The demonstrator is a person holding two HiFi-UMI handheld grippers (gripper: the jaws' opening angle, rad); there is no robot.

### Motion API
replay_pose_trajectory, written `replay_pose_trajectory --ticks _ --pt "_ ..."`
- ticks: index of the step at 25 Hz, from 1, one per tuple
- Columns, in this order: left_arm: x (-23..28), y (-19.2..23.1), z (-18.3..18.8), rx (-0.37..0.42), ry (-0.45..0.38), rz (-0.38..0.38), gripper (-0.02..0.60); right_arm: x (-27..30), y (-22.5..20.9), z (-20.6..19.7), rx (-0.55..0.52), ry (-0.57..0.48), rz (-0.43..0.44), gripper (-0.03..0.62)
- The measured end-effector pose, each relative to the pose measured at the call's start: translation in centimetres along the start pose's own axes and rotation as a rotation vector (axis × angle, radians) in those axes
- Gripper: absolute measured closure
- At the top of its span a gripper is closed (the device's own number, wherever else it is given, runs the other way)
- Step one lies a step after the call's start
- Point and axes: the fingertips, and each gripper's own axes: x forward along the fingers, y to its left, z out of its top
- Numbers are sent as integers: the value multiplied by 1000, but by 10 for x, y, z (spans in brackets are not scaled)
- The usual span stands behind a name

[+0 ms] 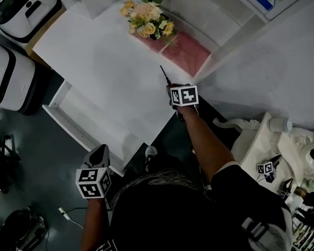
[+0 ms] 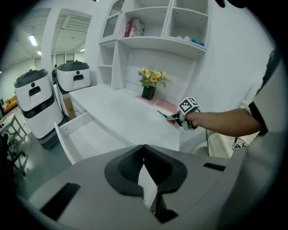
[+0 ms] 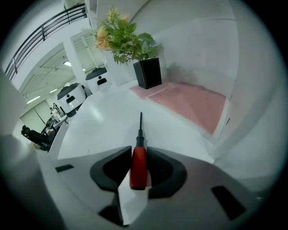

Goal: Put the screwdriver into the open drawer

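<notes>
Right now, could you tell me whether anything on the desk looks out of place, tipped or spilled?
Nothing stands out. The flower pot stands upright at the far end of the pink mat, the drawer is pulled open squarely, and the screwdriver sits straight in the right tool.

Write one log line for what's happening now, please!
right gripper: shut on screwdriver, over desk | left gripper: shut, empty | drawer: open, screwdriver not in yet
</notes>
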Motion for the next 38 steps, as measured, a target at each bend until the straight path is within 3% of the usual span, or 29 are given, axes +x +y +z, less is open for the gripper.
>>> replay_pose_trajectory --ticks 8,17,38 --pt "-4 -1 5 18 -12 1 566 -14 5 1 108 -52 53 484" --pt "-5 -8 9 27 -29 -17 566 -35 22 -4 408 -123 221 484" --pt "-23 -11 4 78 -46 -44 566 -88 48 -28 577 -222 333 482"
